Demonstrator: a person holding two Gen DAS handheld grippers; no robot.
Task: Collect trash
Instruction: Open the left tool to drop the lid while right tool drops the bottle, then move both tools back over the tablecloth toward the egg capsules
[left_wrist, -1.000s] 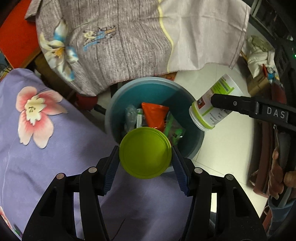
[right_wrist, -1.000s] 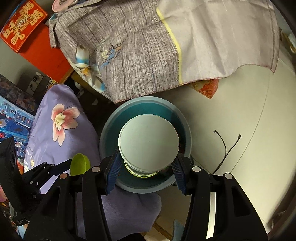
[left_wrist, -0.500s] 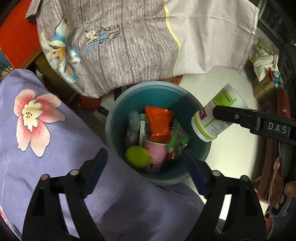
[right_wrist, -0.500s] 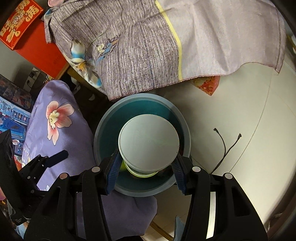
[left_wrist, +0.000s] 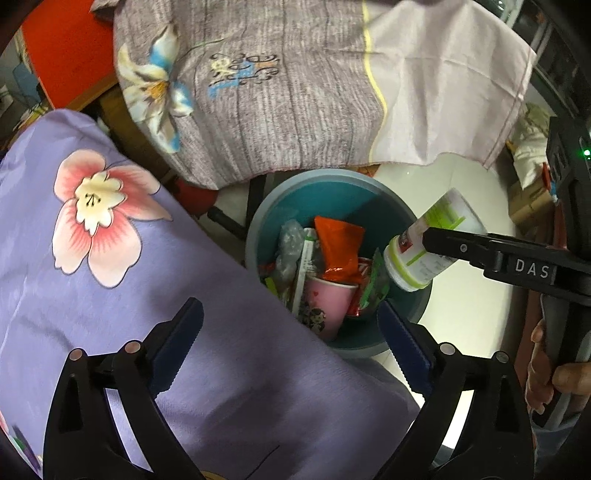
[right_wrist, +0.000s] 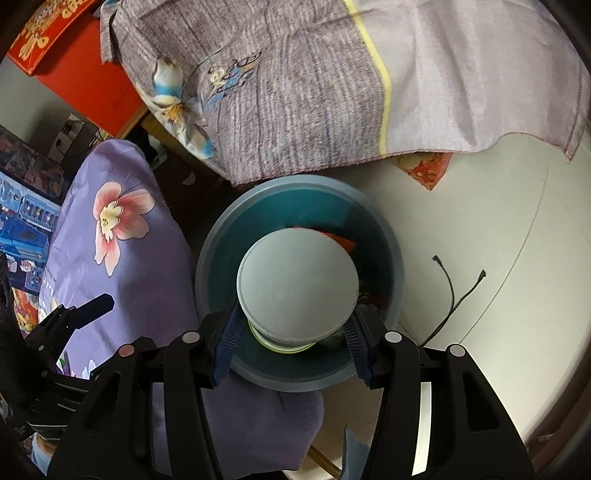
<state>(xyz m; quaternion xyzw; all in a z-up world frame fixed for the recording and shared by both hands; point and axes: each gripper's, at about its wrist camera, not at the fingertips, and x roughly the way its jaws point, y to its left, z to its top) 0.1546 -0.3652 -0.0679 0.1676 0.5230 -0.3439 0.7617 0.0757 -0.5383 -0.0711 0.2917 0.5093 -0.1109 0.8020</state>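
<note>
Right wrist view: the right claw (right_wrist: 293, 332), opening, flanks a white jar (right_wrist: 297, 291) above the teal bin (right_wrist: 391, 254); the left claw (left_wrist: 290, 328) opens wide, empty.

One bin (left_wrist: 258, 236), one jar (left_wrist: 428, 243), one pink cup (left_wrist: 328, 302), two tools.

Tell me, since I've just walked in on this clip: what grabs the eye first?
The teal bin on the floor, stuffed with wrappers and a pink cup. Right above it, the right claw has a white jar between its opening jaws, tilted over the rim. The left claw is spread wide with nothing in it, over a purple flowered cloth beside the bin.
</note>
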